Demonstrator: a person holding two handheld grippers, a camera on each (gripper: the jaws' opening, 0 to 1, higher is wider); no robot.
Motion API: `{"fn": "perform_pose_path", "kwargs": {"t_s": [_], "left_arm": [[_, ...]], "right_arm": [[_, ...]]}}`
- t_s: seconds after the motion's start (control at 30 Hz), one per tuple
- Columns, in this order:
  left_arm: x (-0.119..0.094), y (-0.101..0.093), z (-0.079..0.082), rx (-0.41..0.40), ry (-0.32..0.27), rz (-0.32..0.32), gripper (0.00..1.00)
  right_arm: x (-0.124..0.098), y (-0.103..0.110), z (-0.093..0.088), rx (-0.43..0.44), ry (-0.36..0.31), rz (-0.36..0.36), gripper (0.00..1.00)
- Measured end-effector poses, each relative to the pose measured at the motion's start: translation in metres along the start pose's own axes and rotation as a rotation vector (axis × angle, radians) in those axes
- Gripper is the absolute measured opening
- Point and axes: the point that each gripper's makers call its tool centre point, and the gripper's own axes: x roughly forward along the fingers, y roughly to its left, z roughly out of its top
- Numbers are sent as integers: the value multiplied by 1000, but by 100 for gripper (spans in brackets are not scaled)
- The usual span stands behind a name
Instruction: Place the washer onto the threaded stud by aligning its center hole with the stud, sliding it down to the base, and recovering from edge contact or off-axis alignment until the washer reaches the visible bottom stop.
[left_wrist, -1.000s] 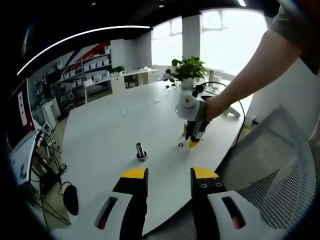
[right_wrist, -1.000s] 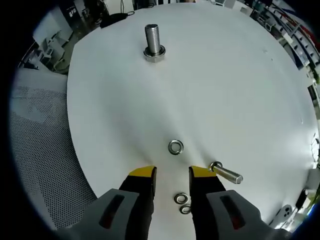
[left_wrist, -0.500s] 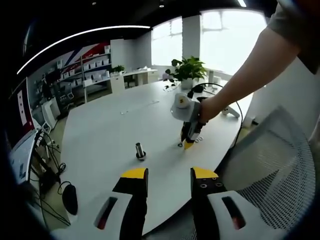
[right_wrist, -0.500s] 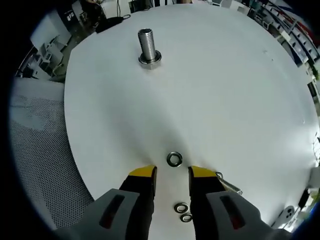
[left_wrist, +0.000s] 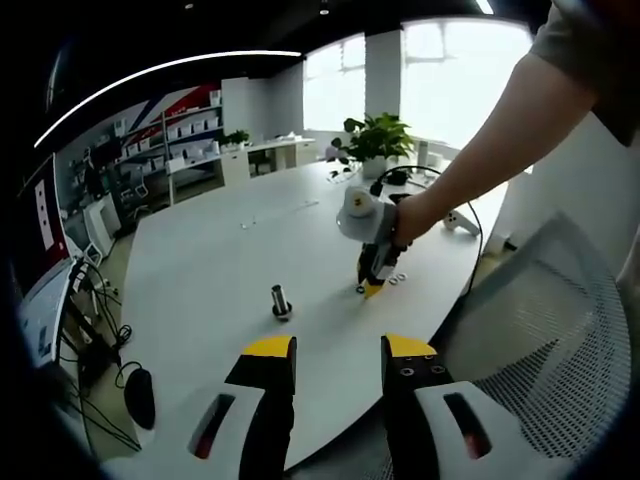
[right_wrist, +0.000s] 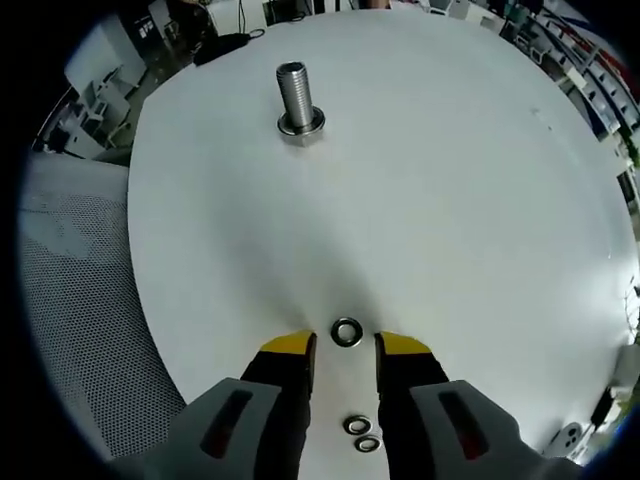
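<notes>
From my seat the right gripper (right_wrist: 344, 347) has its yellow-tipped jaws apart and nothing between them, tips down near the white table (right_wrist: 450, 180), with the washer (right_wrist: 346, 331) lying flat just ahead of the gap and not touching either jaw as far as I can tell. The threaded stud (right_wrist: 297, 98) stands upright on its nut base well apart from the washer, farther out on the table, with bare tabletop all the way between them. Two spare washers (right_wrist: 360, 433) lie behind the tips, between the jaw bodies. The table edge curves round on the left of the right gripper view, mesh chair (right_wrist: 70, 330) past it. In the left gripper view the left gripper (left_wrist: 338, 349) hangs back off the table edge, jaws apart and empty (loads of room there), looking at the stud (left_wrist: 281, 300) and the right gripper (left_wrist: 372, 287) in a person's hand (left_wrist: 405, 215) near the table's near edge.
</notes>
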Motion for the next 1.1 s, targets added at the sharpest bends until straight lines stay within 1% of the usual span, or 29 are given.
{"fn": "perform_pose_path", "kwargs": {"t_s": [0.07, 0.17, 0.4, 0.6, 0.8, 0.93, 0.97, 1.1], "left_arm": [[0, 0, 0, 3, -1, 1, 32], [0, 0, 0, 1, 1, 0, 32], [0, 0, 0, 2, 4, 2, 32], [0, 0, -1, 2, 4, 1, 32], [0, 1, -1, 1, 7, 2, 32], [0, 1, -1, 1, 7, 1, 32], [0, 1, -1, 1, 8, 1, 32], [0, 1, -2, 0, 11, 1, 32]], "right_arm": [[1, 1, 1, -26, 8, 4, 24], [1, 2, 2, -40, 16, 7, 22], [2, 1, 3, -57, 82, 13, 21], [2, -4, 3, -67, 115, 5, 16], [3, -2, 3, -114, 184, 1, 16], [4, -1, 3, -137, 232, -19, 15], [2, -1, 1, -148, 256, -29, 15], [4, -1, 2, -154, 278, -36, 15]]}}
